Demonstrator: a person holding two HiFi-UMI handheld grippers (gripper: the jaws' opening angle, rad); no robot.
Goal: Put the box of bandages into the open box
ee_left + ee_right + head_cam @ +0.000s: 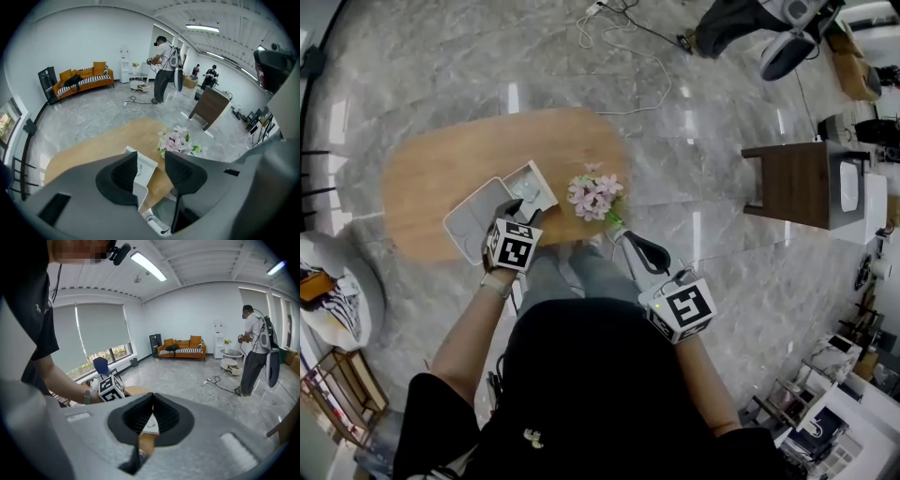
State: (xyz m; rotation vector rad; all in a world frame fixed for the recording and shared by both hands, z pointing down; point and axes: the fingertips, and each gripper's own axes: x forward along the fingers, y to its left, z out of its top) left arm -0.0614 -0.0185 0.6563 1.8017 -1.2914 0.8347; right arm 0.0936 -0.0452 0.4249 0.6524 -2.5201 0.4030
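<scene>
A: Two grippers in shot, nearer the action first: left gripper (151, 155) poised above the wooden table (441, 159), pointing steeply down, jaws parted, pads pressing on nothing.

B: Empty, then?

A: Empty. Only white cardboard down below, glimpsed through the gap, clear of both pads. Reads as a stand-off height chosen so as not to nudge the load underneath.

B: And the right gripper (151, 401)?

A: Clenched, pad against pad, nothing caught between. Sits by the table's near edge, close to the body, probably to stay out of the left one's way.

B: Whereabouts of the box of bandages (533, 187)?

A: Most likely that small white carton right under the left jaws, butted against the far end of the open box (469, 223). Touching, by the look of it; properly seated inside or merely leaning on the rim, impossible to call from up here.

B: Orientation?

A: Seems to lie flat, broad face up. Long axis apparently crosswise to the length of the open box, slanting from far-left to near-right over the table. No print readable, so no calling a front end.

B: Anything close by?

A: Bunch of pink flowers (595, 195) just beside the carton on the right, not touching. Worth minding on any further nudge. Task judged all but done, pending a clearer look at the seating.
</scene>
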